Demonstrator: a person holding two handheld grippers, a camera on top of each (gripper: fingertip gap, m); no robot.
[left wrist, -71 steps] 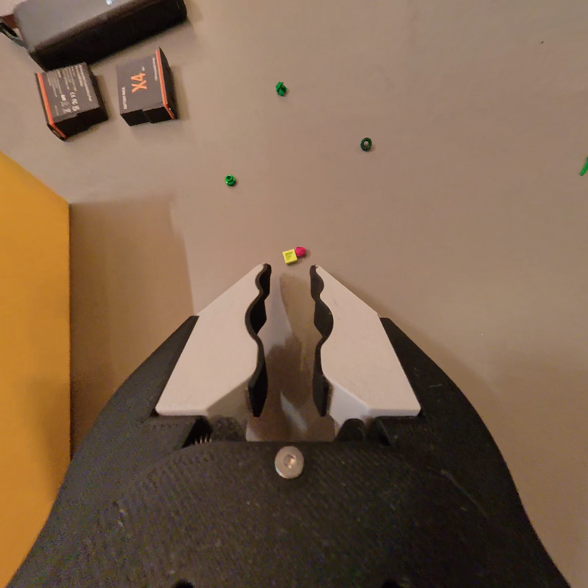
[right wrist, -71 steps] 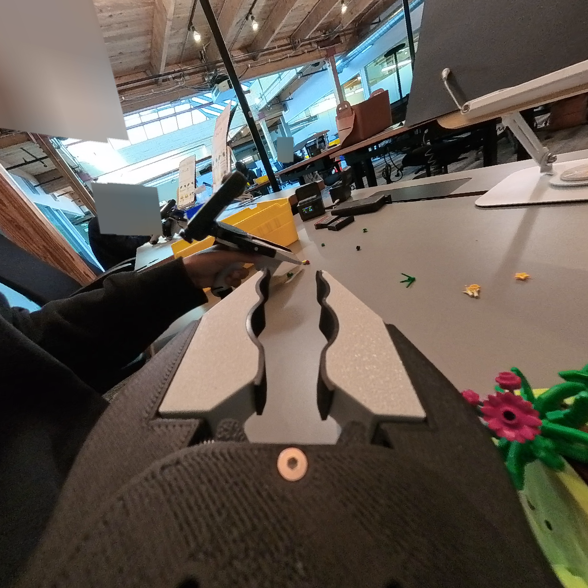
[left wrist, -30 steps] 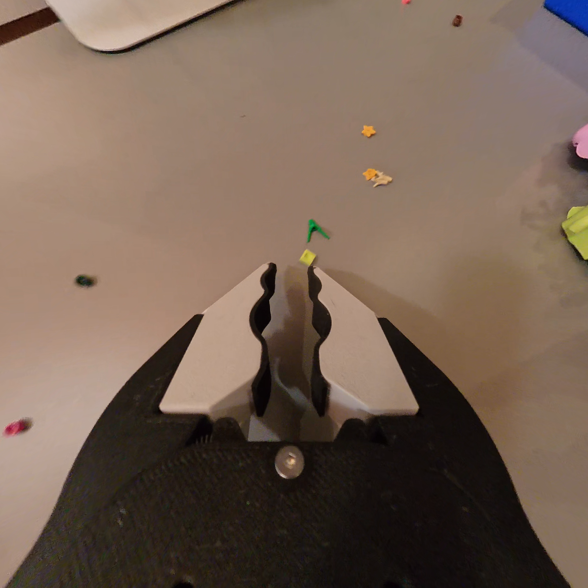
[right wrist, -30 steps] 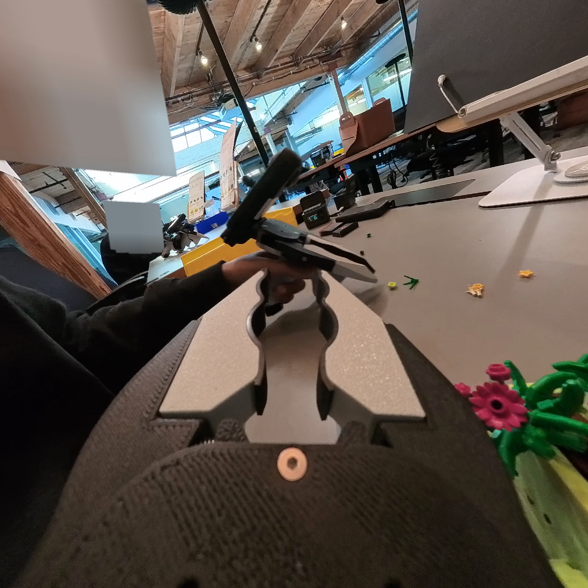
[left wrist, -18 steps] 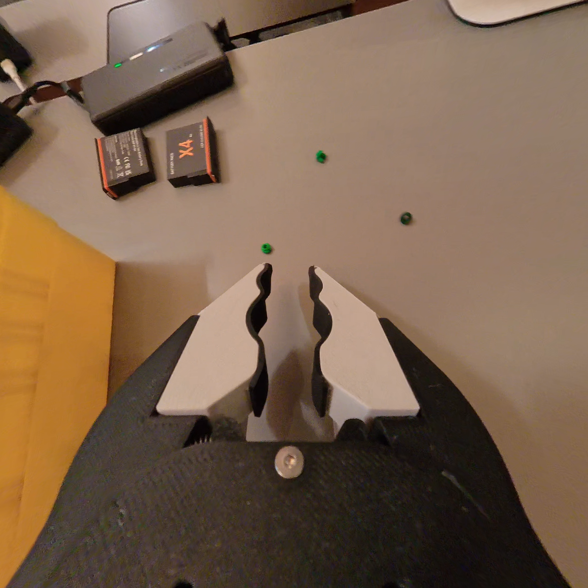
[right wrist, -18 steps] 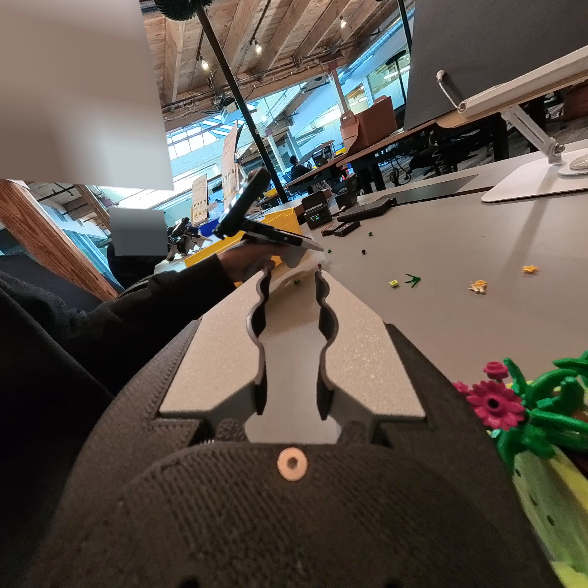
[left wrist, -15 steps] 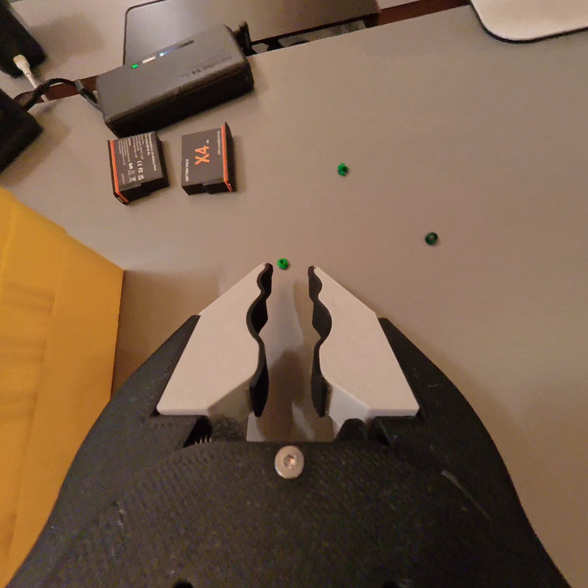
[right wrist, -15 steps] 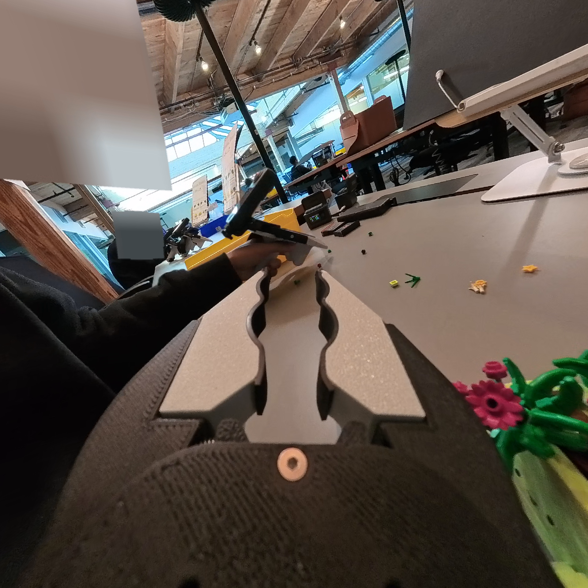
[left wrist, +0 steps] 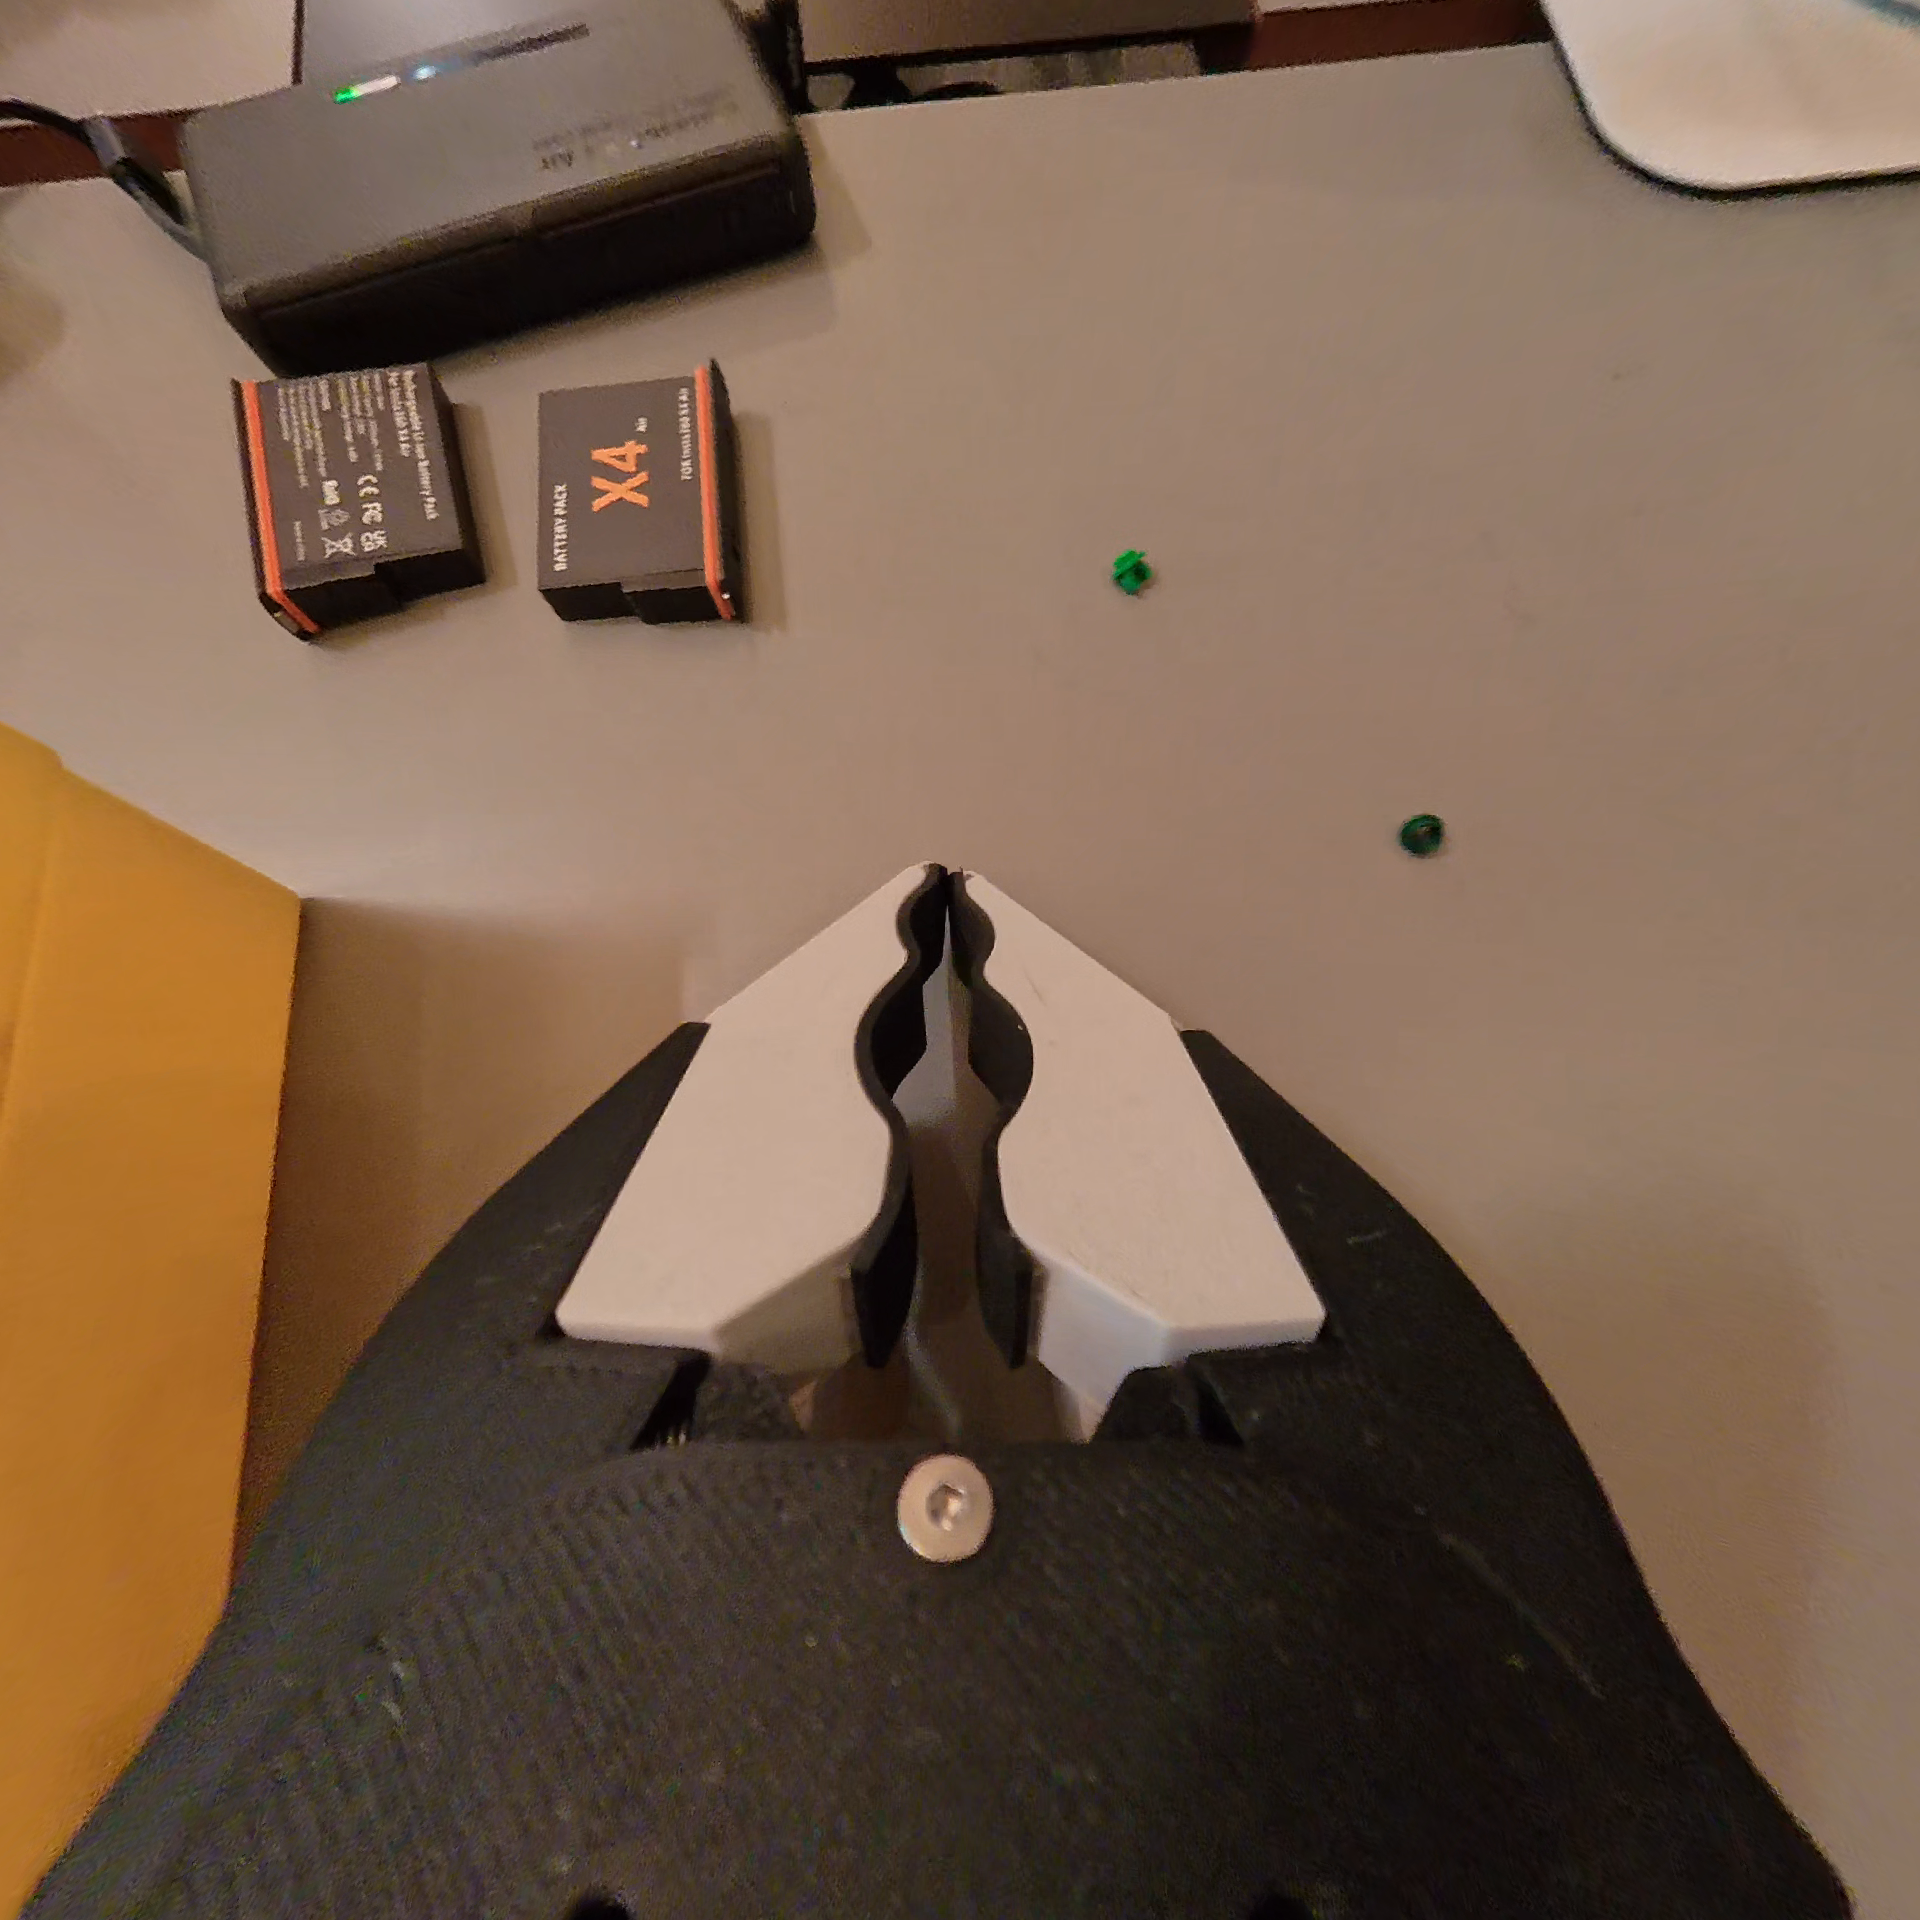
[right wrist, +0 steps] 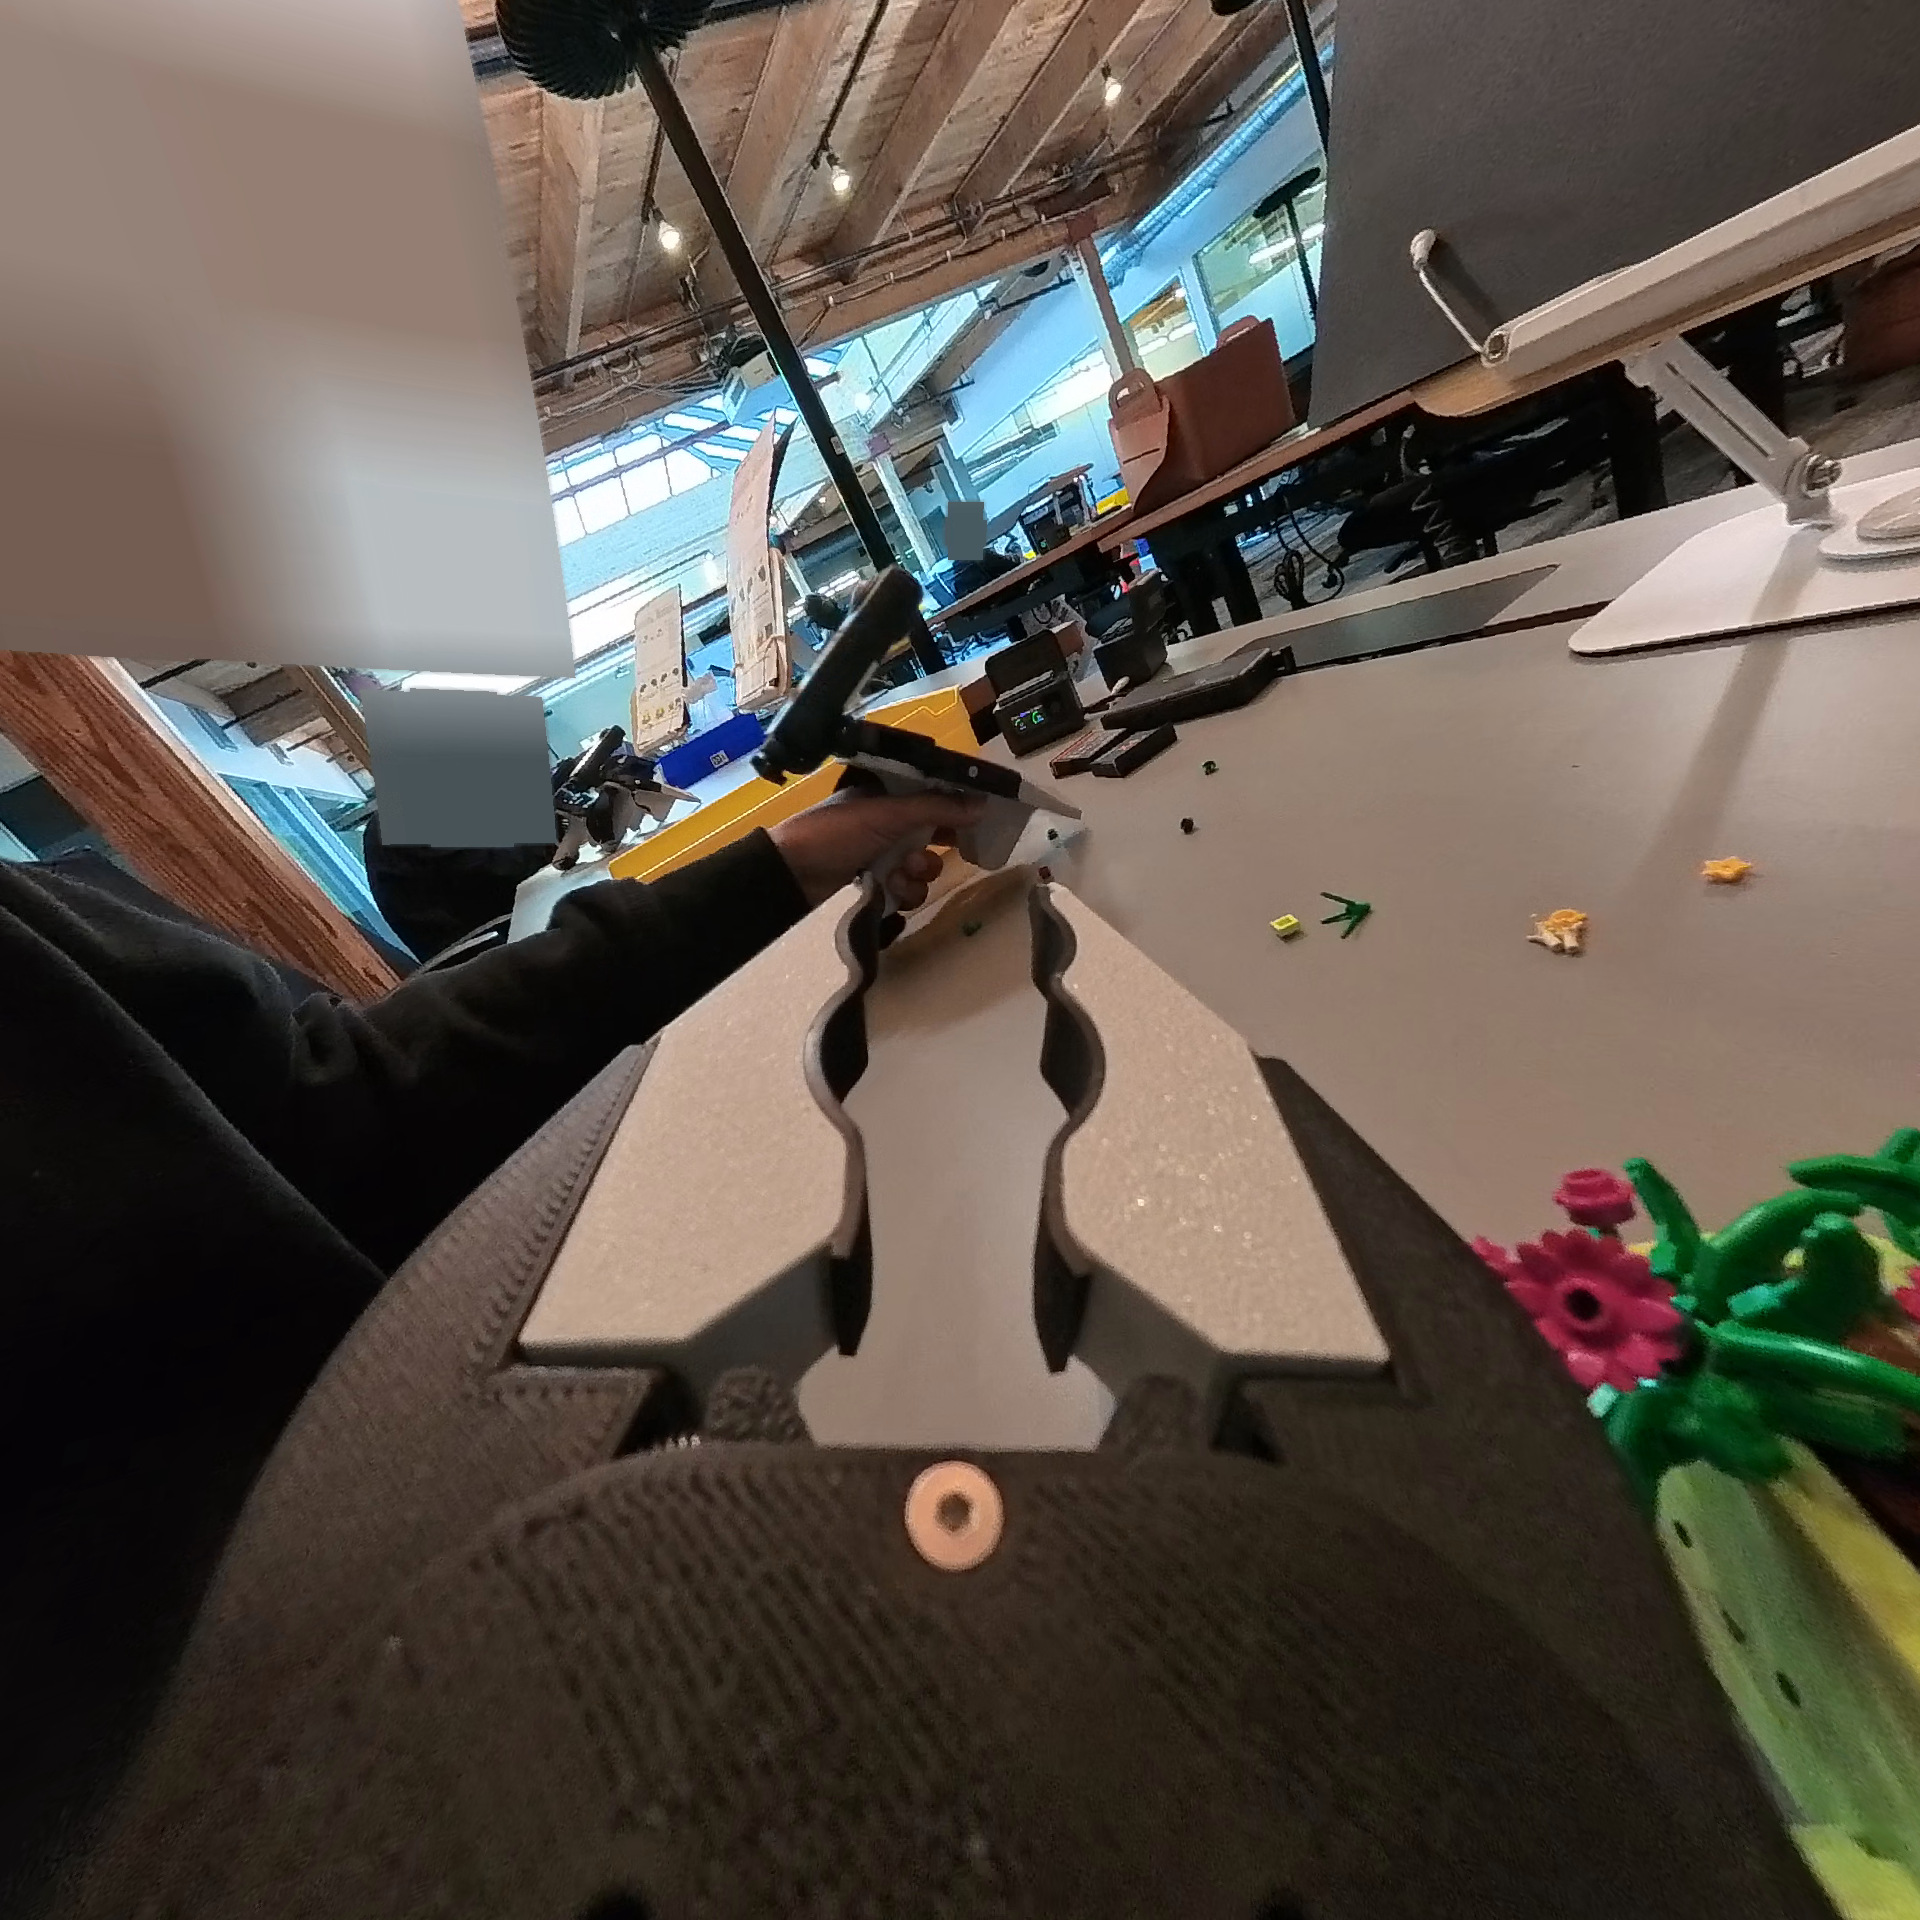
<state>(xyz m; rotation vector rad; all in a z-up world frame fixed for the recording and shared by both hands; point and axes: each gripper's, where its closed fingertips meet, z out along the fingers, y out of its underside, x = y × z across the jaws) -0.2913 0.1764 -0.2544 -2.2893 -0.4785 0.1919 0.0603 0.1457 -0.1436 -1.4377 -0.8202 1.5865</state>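
Observation:
My left gripper [left wrist: 940, 875] is shut, its tips pressed together just above the grey table [left wrist: 1351, 364]. Nothing shows between them in the left wrist view. In the right wrist view it [right wrist: 1070, 821] is held by a hand, with a small red speck at its tip; I cannot tell whether it holds that. A tiny green piece [right wrist: 971, 928] lies on the table below it. Two more green pieces [left wrist: 1130, 571] [left wrist: 1421, 834] lie ahead to the right. My right gripper [right wrist: 951, 909] is open and empty, low over the table.
Two black battery packs [left wrist: 353, 499] [left wrist: 639, 494] and a dark charger [left wrist: 499, 177] lie far left. A yellow bin [left wrist: 114, 1195] stands at the left. A toy flower plant [right wrist: 1590, 1309] in a green pot is at my right. A yellow square [right wrist: 1286, 925], green sprig [right wrist: 1348, 914] and orange flowers [right wrist: 1555, 928] lie mid-table. The grippers' ends are close to 35 cm from one another. The right tips stand about 10 cm off the toy flower plant [right wrist: 1590, 1309].
My left gripper put the yellow square down by the green sprig and swung back to the left. In the last half second it closed at the spot of the nearest green piece. The right gripper stayed open.

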